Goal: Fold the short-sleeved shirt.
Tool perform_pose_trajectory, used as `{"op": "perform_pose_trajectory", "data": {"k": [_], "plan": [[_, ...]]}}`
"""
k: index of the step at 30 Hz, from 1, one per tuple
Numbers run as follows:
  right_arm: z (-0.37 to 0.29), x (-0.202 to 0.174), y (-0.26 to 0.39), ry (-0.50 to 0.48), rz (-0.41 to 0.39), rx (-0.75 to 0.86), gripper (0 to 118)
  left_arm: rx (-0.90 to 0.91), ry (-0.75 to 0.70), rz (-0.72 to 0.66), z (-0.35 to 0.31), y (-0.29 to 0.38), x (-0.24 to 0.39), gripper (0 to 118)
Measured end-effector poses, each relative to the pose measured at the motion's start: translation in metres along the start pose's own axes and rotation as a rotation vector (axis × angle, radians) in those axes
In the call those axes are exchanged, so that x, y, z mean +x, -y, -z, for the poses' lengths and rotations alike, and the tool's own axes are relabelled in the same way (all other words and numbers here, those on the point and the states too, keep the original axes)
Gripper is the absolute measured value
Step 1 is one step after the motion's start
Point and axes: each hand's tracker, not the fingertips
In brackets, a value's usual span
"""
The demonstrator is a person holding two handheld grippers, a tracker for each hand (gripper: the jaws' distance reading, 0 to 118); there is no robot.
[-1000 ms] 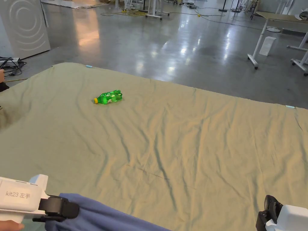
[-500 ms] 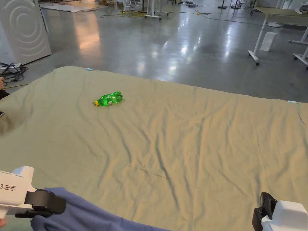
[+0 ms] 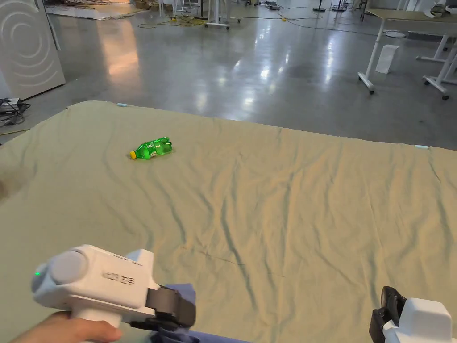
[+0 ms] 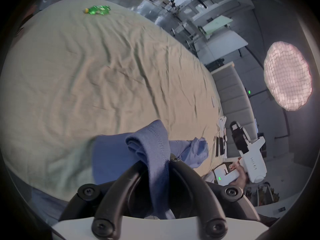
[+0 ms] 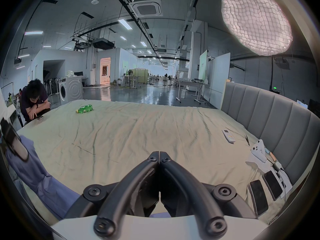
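The left gripper point(image 4: 156, 164) is at the near left edge of the bed point(image 3: 267, 201), its fingers point(image 4: 180, 171) clamped on a bunched fold of the blue shirt point(image 4: 150, 146). The shirt drapes over the bed's near edge. A green bottle point(image 3: 151, 148) lies on its side, well apart, toward the far left. The right gripper point(image 5: 159, 154) is at the near right edge, its fingers point(image 5: 174, 171) closed tip to tip with nothing between them. Phones point(image 5: 258, 197) and a remote point(image 5: 228, 136) lie at far right beside the headboard point(image 5: 270, 115).
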Motion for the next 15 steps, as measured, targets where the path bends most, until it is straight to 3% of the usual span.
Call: {"op": "perform_pose_trajectory", "data": {"k": [9, 15], "plan": [[-0.006, 0.016, 0.007, 0.038, 0.024, -0.017, 0, -0.144, -0.144, 0.033, 0.137, 0.027, 0.034, 12], [-0.003, 0.025, 0.014, 0.055, 0.03, -0.032, 0, -0.146, -0.208, 0.03, 0.164, 0.038, 0.043, 15]]}}
